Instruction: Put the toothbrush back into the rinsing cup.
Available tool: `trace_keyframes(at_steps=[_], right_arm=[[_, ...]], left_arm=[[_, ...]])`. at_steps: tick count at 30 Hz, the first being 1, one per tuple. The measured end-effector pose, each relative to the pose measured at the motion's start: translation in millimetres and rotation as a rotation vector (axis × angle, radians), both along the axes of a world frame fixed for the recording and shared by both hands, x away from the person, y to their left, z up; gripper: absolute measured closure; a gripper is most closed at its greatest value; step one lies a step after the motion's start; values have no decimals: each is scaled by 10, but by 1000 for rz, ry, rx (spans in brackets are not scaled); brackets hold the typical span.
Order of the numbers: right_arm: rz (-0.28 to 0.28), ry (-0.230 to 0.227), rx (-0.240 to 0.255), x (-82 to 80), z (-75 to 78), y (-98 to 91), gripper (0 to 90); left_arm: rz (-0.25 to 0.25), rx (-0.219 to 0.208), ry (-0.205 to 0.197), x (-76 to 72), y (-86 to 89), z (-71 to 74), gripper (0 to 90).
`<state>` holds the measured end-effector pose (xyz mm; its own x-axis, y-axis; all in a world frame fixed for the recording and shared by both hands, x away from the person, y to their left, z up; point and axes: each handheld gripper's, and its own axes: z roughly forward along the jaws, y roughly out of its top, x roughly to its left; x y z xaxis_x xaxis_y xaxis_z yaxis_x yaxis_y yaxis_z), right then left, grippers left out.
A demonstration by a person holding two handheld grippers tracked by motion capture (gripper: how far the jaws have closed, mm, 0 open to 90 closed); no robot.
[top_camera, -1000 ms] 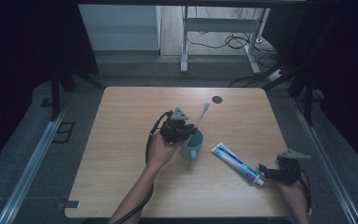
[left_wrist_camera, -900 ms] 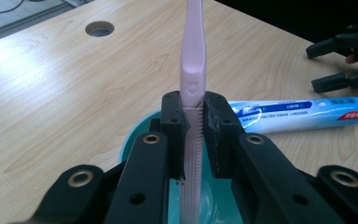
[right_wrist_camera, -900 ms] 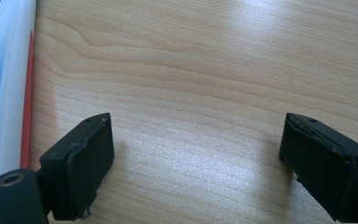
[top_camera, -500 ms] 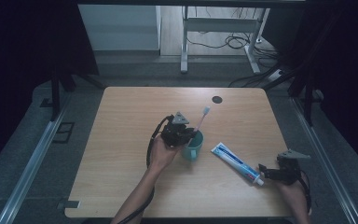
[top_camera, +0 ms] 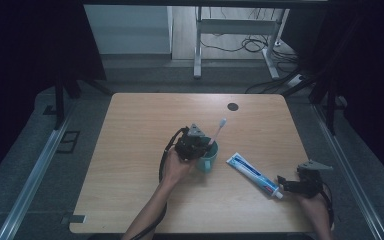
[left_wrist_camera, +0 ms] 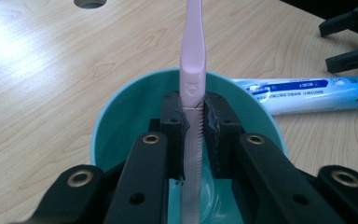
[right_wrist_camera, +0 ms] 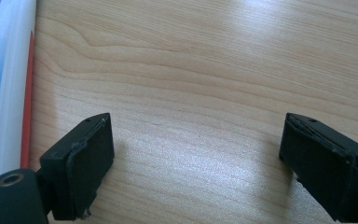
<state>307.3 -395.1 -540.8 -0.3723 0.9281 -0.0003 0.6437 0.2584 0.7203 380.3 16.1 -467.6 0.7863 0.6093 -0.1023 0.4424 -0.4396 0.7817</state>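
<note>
While the left gripper hangs over the round teal plastic cup near the middle of the light wooden counter, its jaws are clamped on the ridged handle of a pale pink plastic toothbrush. From the left gripper view, the toothbrush runs straight up between the two black pads, its lower handle reaching down inside the cup and its upper part rising past the far rim. From the high view, the brush head leans up and to the far right, above the cup. A person's left hand grips the tool from the near side, with the cable looping at its left.

To the right of the cup, and apart from it, a white and blue toothpaste tube lies flat on the counter, slanting from far left to near right, its cap at the near right end. The right gripper rests low at the near right corner, just beside that cap end. Its jaws stand wide apart with bare wood between them; in the right gripper view the tube lies along the left edge, outside the left jaw. A small dark round hole sits in the counter at the far right.
</note>
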Motion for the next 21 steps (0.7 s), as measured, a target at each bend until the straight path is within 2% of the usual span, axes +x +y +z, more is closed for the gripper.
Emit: trace_keyframes(at_steps=[21], right_arm=[[1, -1, -1, 0, 0, -1, 97]], left_arm=[[19, 38, 69, 55, -38, -60, 778]])
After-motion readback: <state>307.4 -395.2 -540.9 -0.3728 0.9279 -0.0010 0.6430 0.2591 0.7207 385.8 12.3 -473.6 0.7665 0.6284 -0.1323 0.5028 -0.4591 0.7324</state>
